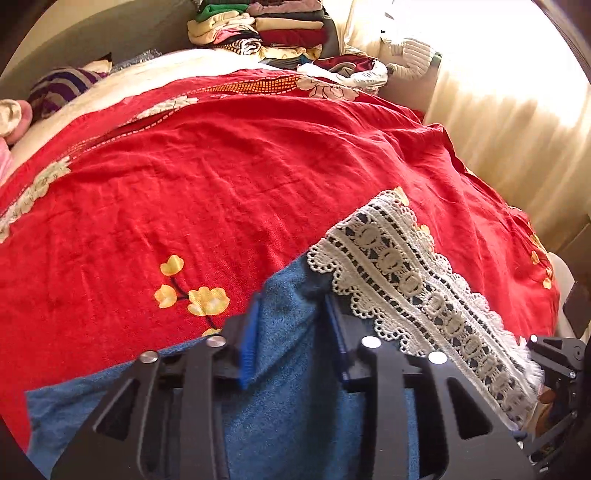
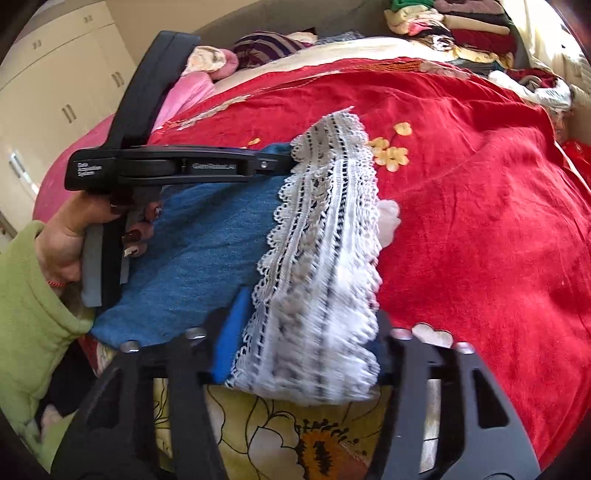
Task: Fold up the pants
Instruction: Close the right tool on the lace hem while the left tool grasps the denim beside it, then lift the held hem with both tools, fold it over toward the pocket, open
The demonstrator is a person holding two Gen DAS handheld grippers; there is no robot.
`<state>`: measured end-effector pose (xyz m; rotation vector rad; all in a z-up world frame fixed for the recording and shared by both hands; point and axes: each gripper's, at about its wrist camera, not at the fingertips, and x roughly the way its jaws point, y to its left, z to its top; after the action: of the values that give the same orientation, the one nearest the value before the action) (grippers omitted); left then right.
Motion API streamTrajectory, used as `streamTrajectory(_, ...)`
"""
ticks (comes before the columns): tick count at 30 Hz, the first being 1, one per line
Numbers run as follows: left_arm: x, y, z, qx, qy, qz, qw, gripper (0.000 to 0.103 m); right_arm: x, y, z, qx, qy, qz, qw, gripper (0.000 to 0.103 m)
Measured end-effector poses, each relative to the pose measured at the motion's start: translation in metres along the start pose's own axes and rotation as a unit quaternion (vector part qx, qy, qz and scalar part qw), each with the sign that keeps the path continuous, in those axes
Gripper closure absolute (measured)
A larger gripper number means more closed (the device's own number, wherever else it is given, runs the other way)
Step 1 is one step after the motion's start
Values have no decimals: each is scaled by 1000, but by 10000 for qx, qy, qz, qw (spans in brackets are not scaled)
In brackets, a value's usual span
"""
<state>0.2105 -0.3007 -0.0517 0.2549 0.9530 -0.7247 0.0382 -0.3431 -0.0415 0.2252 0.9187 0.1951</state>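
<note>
Pants point(image 1: 291, 369) pinched by left gripper point(image 1: 293, 332) | right gripper point(image 2: 306, 332) clamps lace hem point(image 2: 325, 229) | clothes pile point(image 1: 258, 29) beyond

Left tongs point(image 1: 291, 332) and right tongs point(image 2: 306, 347) both clamped, tilted downward.

Red bedspread point(image 1: 240, 177) with yellow flower motifs point(image 1: 195, 295) covering the bed, a stack of folded clothes point(image 1: 258, 29) at its far end, a striped purple cushion point(image 1: 62, 88), pale curtain point(image 1: 517, 122), and cream cabinet doors point(image 2: 62, 85).
</note>
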Motion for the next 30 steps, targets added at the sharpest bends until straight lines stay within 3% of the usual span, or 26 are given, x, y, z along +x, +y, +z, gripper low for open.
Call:
streamTrajectory(1,-1,0,-1,-10,-19,13,10000,78,0,2,0,-31,14,117,9999,80)
streamTrajectory(5,-16,8,-2,-196,-209,-131,9995,91,-5,18,5,-189,-63,389,9990,81)
streamTrajectory(9,-45,22,-4,-509,-534,-411,9964,93,-15,42,16,-506,-218,529,9971,82)
streamTrajectory(15,-84,50,-21,-894,-889,-474,9909,93,-22,97,29,-1210,-435,841,9881,82)
streamTrajectory(18,-92,71,-40,-1138,-899,-413,9886,91,-14,123,28,-1547,-415,929,9827,82)
streamTrajectory(20,-93,87,-55,-1344,-818,-310,9871,75,-3,139,26,-1718,-325,917,9803,82)
streamTrajectory(22,-99,111,-74,-1769,-756,-237,9810,65,10,153,22,-1822,-156,954,9785,82)
streamTrajectory(23,-104,122,-82,-1962,-781,-255,9771,65,14,158,20,-1864,-89,964,9777,82)
streamTrajectory(30,-169,195,-148,-3107,-1618,-124,9366,61,29,209,8,-2446,181,1031,9640,82)
